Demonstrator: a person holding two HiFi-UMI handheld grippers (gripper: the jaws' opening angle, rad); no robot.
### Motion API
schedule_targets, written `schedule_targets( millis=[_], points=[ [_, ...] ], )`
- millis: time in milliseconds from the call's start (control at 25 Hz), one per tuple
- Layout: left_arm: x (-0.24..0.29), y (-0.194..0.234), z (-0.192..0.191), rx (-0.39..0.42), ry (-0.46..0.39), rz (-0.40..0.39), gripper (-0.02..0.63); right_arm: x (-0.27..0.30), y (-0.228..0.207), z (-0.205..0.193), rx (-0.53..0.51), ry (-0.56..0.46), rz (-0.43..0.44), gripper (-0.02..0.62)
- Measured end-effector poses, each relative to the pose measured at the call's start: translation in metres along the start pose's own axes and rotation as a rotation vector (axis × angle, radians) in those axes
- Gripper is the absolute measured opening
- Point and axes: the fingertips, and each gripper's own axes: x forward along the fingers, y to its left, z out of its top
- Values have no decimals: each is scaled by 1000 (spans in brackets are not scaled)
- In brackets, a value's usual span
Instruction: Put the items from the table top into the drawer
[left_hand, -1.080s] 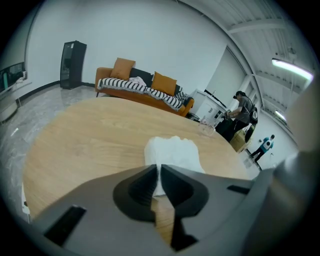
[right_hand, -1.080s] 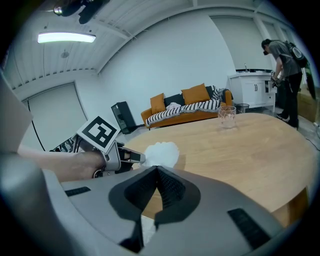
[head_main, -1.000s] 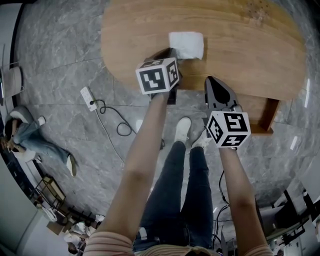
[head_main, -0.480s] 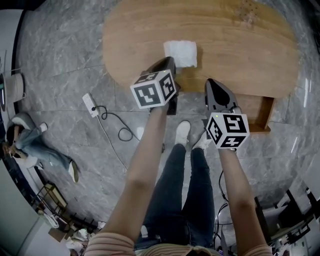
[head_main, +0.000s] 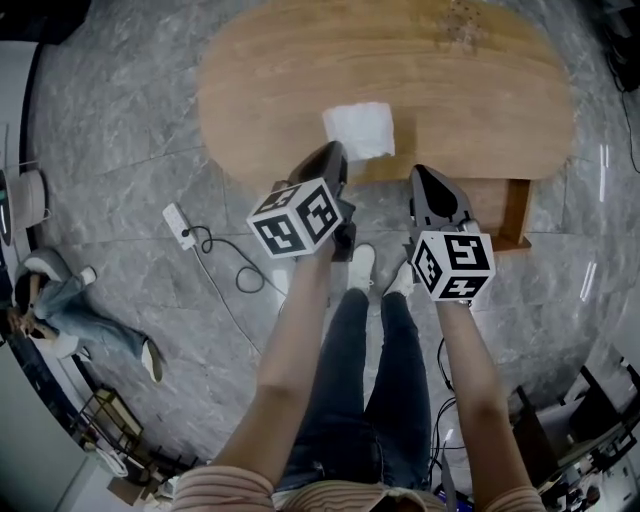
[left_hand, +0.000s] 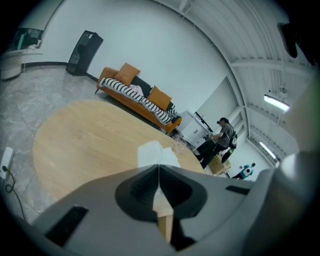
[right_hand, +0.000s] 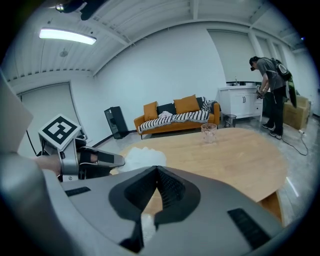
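Just beyond left gripper (head_main: 333, 152), slightly right: white cloth (head_main: 358, 130). Farther from right gripper (head_main: 420, 176). Both clenched, empty.

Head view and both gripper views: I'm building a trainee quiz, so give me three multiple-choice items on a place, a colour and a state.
1. Where does the white cloth lie?
A. On the floor
B. On the wooden table, near the person's edge
C. In a drawer

2. What colour is the sofa?
A. Orange
B. Green
C. Grey

3. How do the jaws of the right hand-held gripper stand?
A. Wide apart
B. Shut on the cloth
C. Together, on nothing

Answers:
1 B: the head view shows it on the tabletop just ahead of the grippers.
2 A: the right gripper view shows orange upholstery.
3 C: its own view shows the tips meeting with nothing between them.
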Motion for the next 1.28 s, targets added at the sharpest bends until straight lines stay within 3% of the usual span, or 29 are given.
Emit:
schedule_targets(
  millis=[720, 1280],
  points=[
    [-26, -85, -32, -41, 19, -109, 17, -74, -27, 16, -7, -26, -84, 9],
    [-14, -148, -94, -36, 45, -77, 17, -121, -90, 5, -9, -8, -84, 9]
  ],
)
